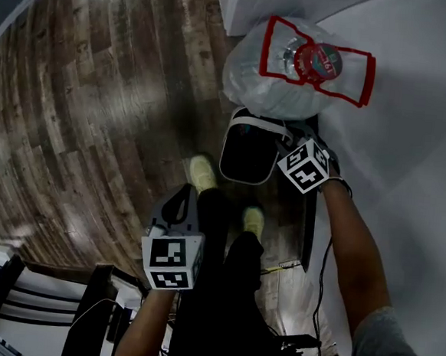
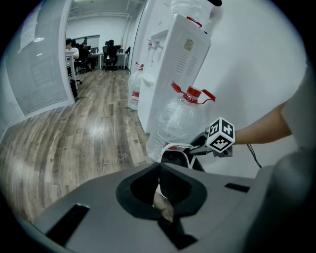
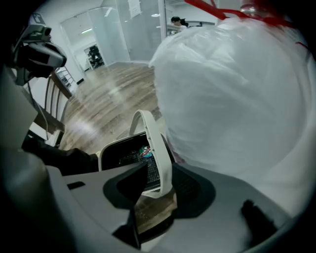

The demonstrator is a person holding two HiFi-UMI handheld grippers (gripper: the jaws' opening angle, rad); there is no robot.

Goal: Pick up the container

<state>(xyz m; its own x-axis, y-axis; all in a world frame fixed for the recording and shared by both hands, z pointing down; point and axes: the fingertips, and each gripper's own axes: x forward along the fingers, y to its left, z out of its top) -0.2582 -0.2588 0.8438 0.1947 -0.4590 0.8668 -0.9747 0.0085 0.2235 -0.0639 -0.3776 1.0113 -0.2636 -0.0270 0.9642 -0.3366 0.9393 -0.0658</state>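
Left gripper [image 1: 181,197] is hanging back, jaws pressed together, empty. Right gripper [image 3: 159,173] is sitting nearer, jaws spread, straddling the upright white handle [image 3: 152,143] of the container [image 1: 248,148], which is standing on the floor against the bagged water bottle [image 1: 293,71].

Head view: high above, facing steeply down onto wood floor [image 1: 99,87]; bagged water jug [image 1: 293,71] near frame top, black bin [image 1: 248,154] just below jug.
Left gripper view: low, facing jug from moderate distance across floor.
Right gripper view: pressed close to jug, bin's white handle [image 3: 155,148] just left of jug.
All three share jug and bin.
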